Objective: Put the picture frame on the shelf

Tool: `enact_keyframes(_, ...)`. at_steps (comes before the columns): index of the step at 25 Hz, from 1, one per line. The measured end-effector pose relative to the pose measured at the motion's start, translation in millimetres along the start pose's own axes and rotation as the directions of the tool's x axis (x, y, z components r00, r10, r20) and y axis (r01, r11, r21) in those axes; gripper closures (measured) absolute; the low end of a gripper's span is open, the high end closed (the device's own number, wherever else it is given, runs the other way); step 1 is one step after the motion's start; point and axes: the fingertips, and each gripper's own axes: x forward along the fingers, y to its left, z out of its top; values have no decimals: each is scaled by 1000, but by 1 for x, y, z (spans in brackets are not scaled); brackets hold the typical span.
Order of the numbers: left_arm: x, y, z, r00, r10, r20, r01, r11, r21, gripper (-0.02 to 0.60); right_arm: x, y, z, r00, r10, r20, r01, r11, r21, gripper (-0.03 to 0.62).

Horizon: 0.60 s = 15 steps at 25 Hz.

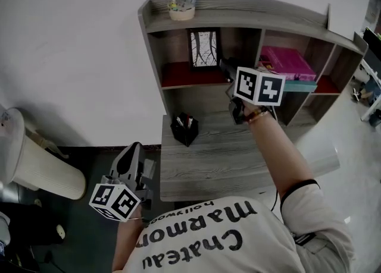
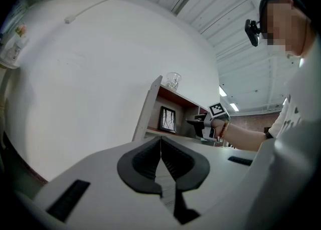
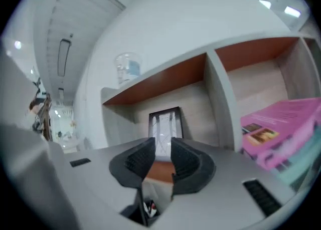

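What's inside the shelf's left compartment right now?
The picture frame stands upright at the back, on the red floor. Nothing else shows there. In the head view the right gripper covers the compartment's lower right corner, so that spot is unseen.

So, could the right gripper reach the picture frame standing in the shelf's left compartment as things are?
Probably yes: the right gripper points straight at the picture frame, empty, jaws apart, with nothing between them. The pink book lies in the next compartment, out of the way.
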Motion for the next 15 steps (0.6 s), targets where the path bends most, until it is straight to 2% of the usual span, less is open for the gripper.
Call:
enact_keyframes(7, -13, -21, 4, 997, -68, -25, 69, 997, 25, 563, -51, 33, -35, 1000, 5, 4, -5, 1000, -29, 508)
enact_keyframes(10, -23, -29, 9, 995, -95, -30, 96, 995, 21, 564, -75, 44, -39, 999, -25, 25, 27, 998, -50, 516)
enact_keyframes(15, -44, -42, 15, 989, -145, -36, 146, 989, 25, 564, -117, 68, -44, 998, -30, 59, 30, 1000, -7, 524)
